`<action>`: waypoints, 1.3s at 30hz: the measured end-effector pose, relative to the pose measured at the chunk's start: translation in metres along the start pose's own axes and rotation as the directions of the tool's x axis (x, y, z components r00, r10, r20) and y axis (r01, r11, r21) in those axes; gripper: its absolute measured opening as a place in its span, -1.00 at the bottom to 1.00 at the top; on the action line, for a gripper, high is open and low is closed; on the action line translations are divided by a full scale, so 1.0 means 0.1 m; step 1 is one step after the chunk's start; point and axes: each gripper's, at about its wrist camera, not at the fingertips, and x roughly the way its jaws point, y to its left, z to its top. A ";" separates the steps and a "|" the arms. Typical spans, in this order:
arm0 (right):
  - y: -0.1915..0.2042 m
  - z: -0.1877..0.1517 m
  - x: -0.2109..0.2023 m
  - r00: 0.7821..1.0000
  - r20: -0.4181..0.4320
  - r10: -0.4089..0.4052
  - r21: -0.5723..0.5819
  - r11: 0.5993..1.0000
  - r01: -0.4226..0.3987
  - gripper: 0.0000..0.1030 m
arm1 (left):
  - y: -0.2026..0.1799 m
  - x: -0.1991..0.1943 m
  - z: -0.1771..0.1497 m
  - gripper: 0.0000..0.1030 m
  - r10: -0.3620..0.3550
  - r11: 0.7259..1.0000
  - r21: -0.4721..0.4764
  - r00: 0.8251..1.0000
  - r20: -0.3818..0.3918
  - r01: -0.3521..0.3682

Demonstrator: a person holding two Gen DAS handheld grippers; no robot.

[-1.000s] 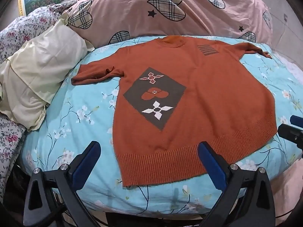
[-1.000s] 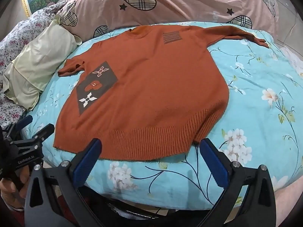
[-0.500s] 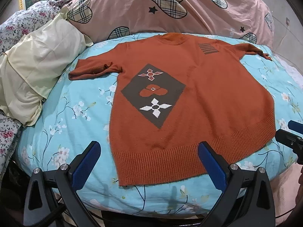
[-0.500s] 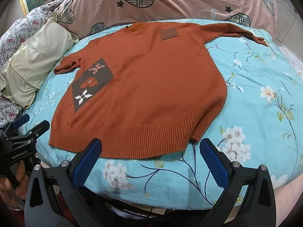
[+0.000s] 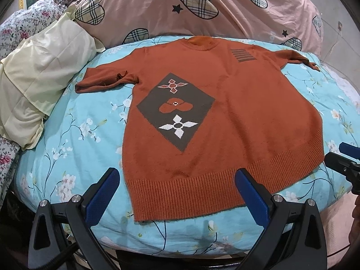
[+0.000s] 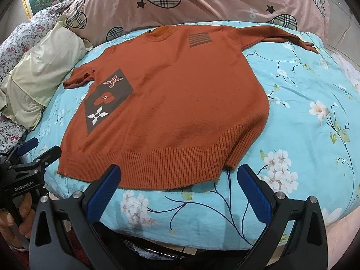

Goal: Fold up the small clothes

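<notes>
Both grippers have eased closer to the hem since a second ago. Left gripper hovers wide open and empty over the ribbed hem's left part; right gripper gapes likewise, empty, at its right corner. An orange sweater lies flat on the blue floral bedspread, collar pointing away toward the pink quilt.

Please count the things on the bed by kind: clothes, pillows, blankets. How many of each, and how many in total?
Orange knit sweaters: 1
Cream pillows: 1
Pink quilts with plaid hearts: 1
Floral pink-and-white bedding pieces: 1
Total: 4, all lying on the blue floral sheet.
</notes>
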 end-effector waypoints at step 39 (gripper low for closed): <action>-0.07 0.12 0.03 0.998 0.016 0.068 0.019 0.997 -0.068 1.00 | -0.05 0.13 0.10 0.99 -0.008 1.000 -0.005 1.000 -0.021 0.007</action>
